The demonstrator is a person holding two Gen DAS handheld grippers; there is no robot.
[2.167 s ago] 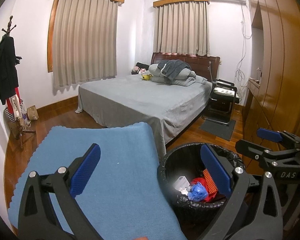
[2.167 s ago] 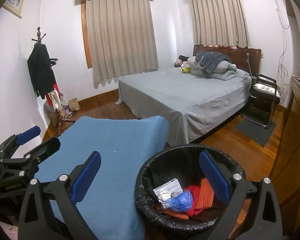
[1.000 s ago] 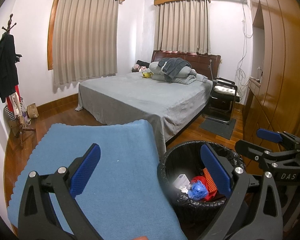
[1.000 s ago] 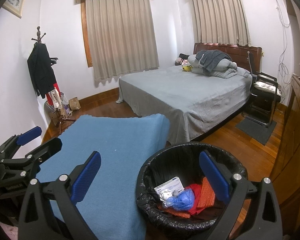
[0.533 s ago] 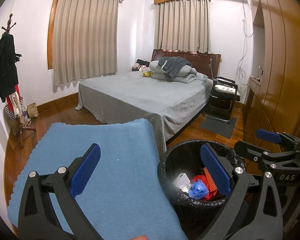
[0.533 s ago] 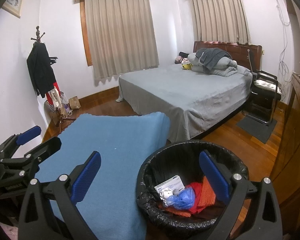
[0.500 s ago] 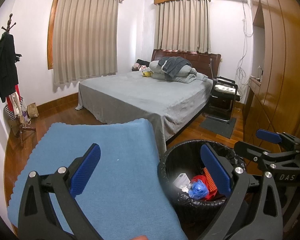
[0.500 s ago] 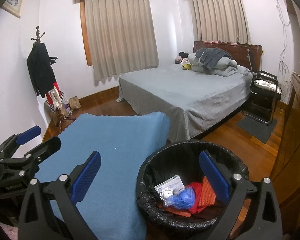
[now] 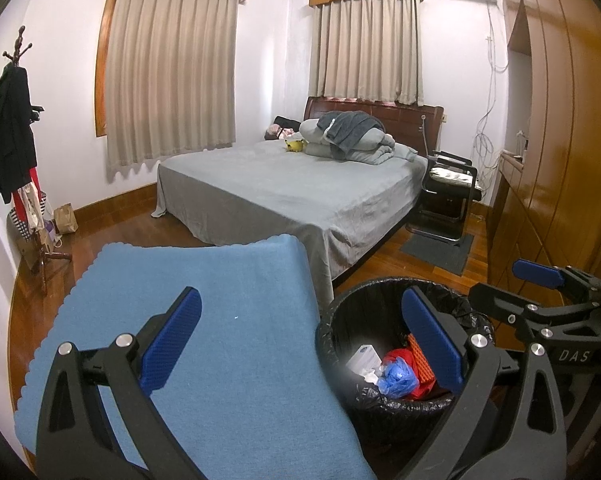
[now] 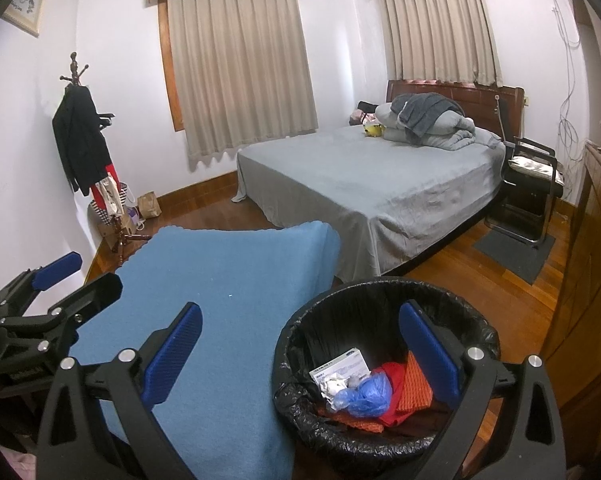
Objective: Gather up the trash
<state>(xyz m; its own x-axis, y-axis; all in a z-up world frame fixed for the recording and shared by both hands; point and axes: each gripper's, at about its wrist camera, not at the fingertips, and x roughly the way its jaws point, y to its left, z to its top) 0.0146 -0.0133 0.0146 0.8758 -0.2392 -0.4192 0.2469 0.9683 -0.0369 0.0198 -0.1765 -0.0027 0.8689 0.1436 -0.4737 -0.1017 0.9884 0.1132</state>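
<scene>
Two grippers hang over the scene, both spread wide and holding nothing: the left gripper point(image 9: 300, 332) fills the bottom of its own view, and the right gripper point(image 10: 300, 336) does the same in the other. The bin point(image 10: 336, 292), lined with a black bag, sits at lower right of both views, just beside the blue cloth point(image 10: 236, 280) that covers the lower left. Inside the bin lies the trash: a white box point(image 10: 340, 367), a crumpled blue bag point(image 10: 364, 394), something red point(image 10: 394, 380) and an orange piece point(image 10: 416, 386). The cloth looks bare (only a tiny pale speck shows on it, too small to tell).

Judging from this, the collecting step looks finished or close to it, since nothing loose is visible on the cloth or the wooden floor point(image 9: 428, 264) nearby. The next move would call for a look around for any leftover scraps; failing that, perhaps gathering the rim of the black bag, which needs both grippers brought down to opposite edges.
</scene>
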